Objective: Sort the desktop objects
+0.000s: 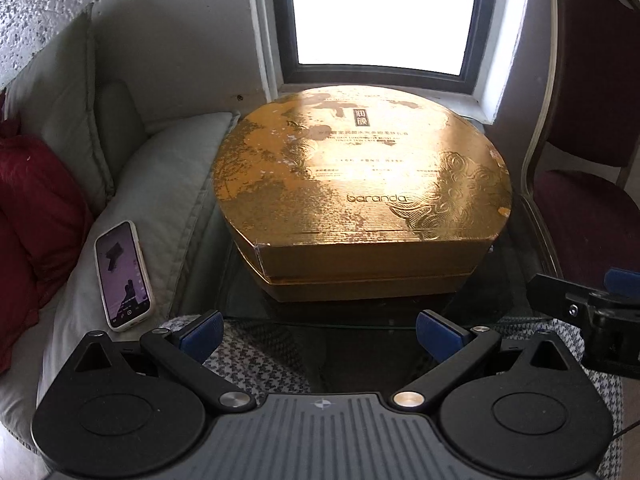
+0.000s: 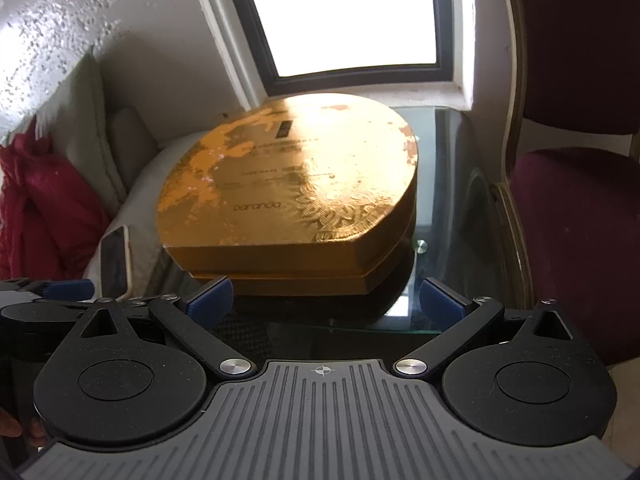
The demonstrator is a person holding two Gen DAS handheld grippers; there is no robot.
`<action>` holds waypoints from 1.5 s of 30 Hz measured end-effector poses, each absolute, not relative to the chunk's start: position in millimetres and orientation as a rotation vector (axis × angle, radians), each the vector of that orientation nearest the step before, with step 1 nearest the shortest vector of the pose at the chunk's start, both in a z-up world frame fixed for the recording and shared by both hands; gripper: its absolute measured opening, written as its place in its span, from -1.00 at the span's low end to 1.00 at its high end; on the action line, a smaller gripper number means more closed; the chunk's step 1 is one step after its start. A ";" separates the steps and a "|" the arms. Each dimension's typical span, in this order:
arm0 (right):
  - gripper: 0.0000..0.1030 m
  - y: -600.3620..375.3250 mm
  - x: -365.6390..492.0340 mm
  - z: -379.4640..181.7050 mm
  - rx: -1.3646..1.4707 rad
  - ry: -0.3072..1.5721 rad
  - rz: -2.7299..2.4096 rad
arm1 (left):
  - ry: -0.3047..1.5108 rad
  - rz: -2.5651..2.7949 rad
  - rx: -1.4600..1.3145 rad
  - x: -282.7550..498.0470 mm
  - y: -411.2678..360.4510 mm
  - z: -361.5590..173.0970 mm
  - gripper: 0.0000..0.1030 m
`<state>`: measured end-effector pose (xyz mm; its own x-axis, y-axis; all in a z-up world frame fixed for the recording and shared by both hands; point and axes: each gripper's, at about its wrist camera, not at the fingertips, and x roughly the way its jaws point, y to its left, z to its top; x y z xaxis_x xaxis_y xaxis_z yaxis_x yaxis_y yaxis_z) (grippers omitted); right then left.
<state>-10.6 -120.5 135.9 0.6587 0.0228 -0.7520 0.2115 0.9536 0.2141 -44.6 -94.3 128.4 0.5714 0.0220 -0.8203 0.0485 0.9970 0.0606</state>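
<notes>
While the window blows out white and hides whatever lies outside, the gold box sits lid on, filling most of the glass table. Its small print is unreadable; only "baranda" comes through. Left gripper hangs at the near edge, jaws spread wide, empty, box just beyond. Right gripper likewise gapes, box ahead and left. Phone rests on the sofa cushion, left.

A glass table carries one gold box (lid on).
</notes>
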 end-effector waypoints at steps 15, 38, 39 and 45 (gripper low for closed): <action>0.98 -117.8 -2.9 130.3 0.290 0.870 -0.119 | 0.988 -0.033 0.090 -38.2 -93.0 120.2 0.98; 0.98 -117.7 1.8 126.0 0.295 0.888 -0.126 | 1.009 -0.033 0.105 -34.0 -98.7 116.8 0.98; 0.98 -117.8 2.0 125.7 0.295 0.889 -0.126 | 1.009 -0.033 0.105 -33.9 -98.8 116.6 0.98; 0.98 -117.9 3.0 124.9 0.295 0.893 -0.127 | 1.012 -0.033 0.109 -33.1 -99.5 115.9 0.98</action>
<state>3.0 -117.9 124.9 0.6232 0.0134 -0.7819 0.2306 0.9522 0.2002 -33.1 -99.5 115.9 0.5301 0.0231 -0.8476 0.0777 0.9941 0.0757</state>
